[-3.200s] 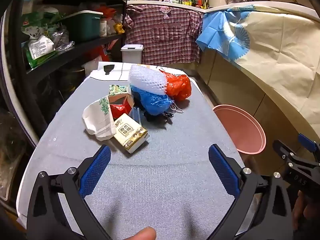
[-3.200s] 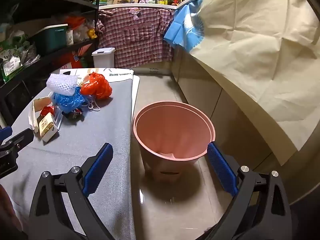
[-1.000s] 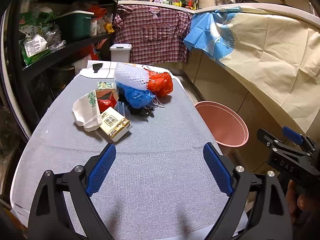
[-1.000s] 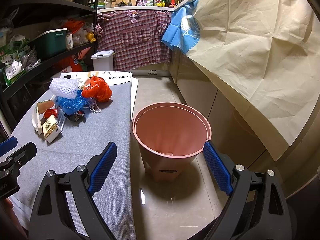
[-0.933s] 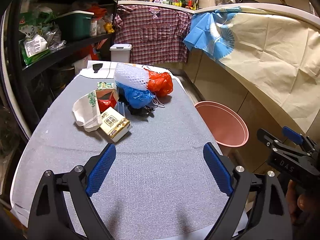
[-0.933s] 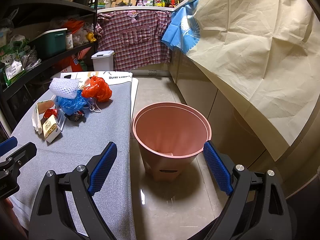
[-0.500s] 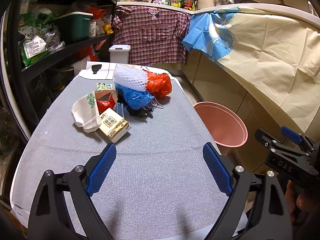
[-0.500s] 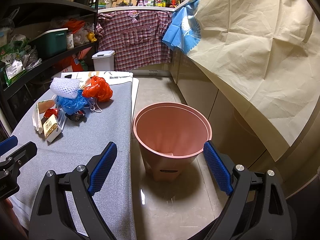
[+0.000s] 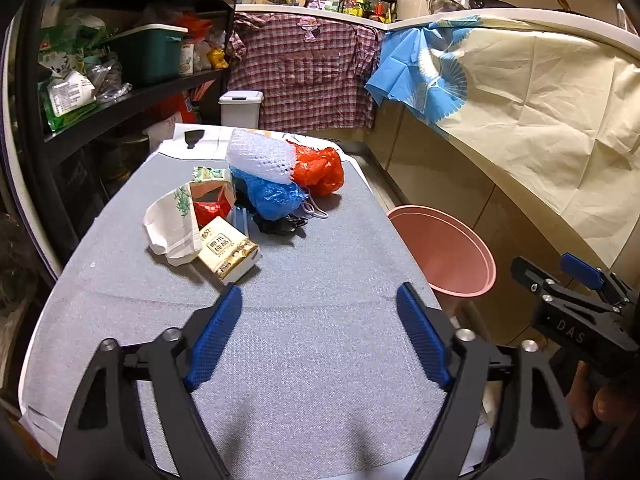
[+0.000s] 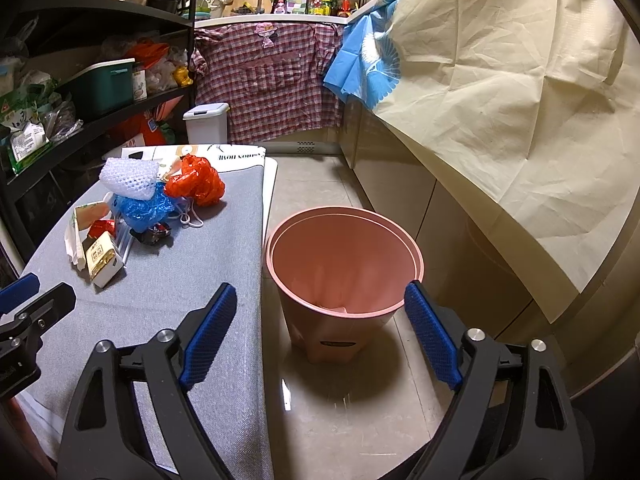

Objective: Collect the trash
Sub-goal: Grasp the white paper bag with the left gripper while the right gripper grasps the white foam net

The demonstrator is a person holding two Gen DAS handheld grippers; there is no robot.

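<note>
- Left gripper (image 9: pixel 320 312): ribbed blue pads, jaws just narrowed, wide apart, empty.
- Right gripper (image 10: pixel 320 312): likewise.
- Crinkled bags (image 9: pixel 280 184), foam net (image 9: pixel 260 156) on woven mat (image 9: pixel 320 360).
- Round pink bin (image 10: pixel 344 260).

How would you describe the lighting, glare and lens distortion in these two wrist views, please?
Left wrist view: warm indoor light, sharp focus, the table edges bowed by the fisheye, soft shadow below the left gripper. Right wrist view: a glare streak on the floor tiles, dark shelving.
</note>
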